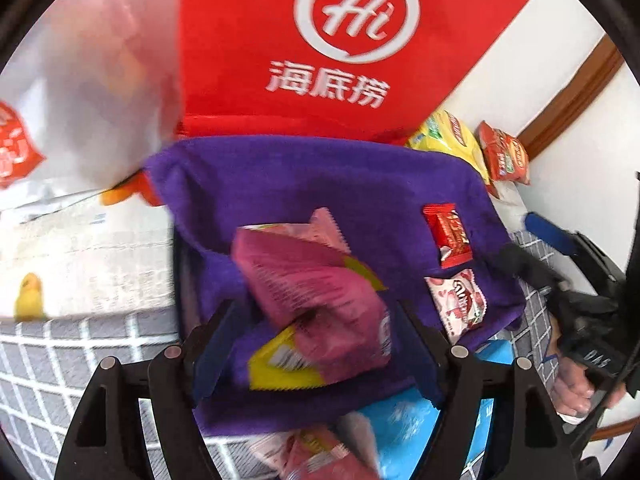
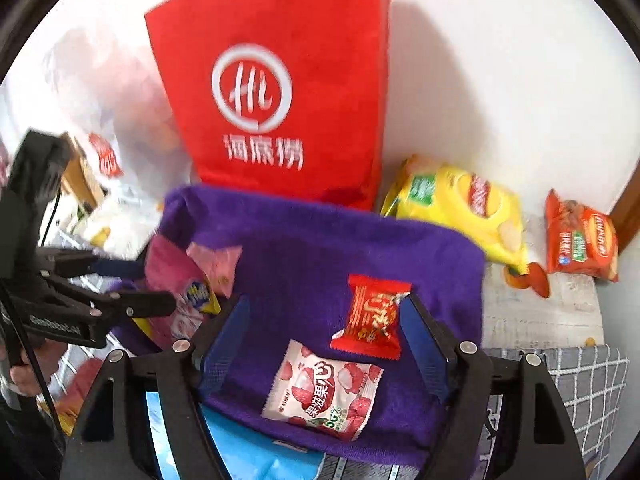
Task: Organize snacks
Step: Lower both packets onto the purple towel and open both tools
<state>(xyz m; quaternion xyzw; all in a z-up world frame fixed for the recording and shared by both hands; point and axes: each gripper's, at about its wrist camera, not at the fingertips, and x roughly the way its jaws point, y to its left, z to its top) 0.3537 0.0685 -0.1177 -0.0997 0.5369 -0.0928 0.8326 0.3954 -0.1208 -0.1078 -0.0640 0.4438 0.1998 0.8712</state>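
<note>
The right gripper (image 2: 324, 332) has its fingers spread wide, pressing on nothing — between them, on the purple towel (image 2: 300, 256), lie a red candy packet (image 2: 370, 316) and, nearer the camera, a white-and-red lychee gummy packet (image 2: 324, 390). The red packet's edge sits just beside the right-hand finger; whether they touch cannot be told.

The left gripper (image 1: 316, 344) also stands with fingers apart, and a pink snack packet (image 1: 316, 284) with a yellow corner sits blurred between them over the towel — the pads do not look pressed against it. A paler pink packet (image 1: 328, 228) pokes out just behind it.

Off to the right in the left wrist view, the same two small packets rest side by side on the towel.

Behind the towel stands a red tote bag (image 2: 276, 92) with a white round logo, against a white wall. Right of it lie a yellow chip bag (image 2: 460, 208) and an orange-red chip bag (image 2: 582, 240). A grey checked sheet (image 1: 60, 364) covers the surface at the lower left.
</note>
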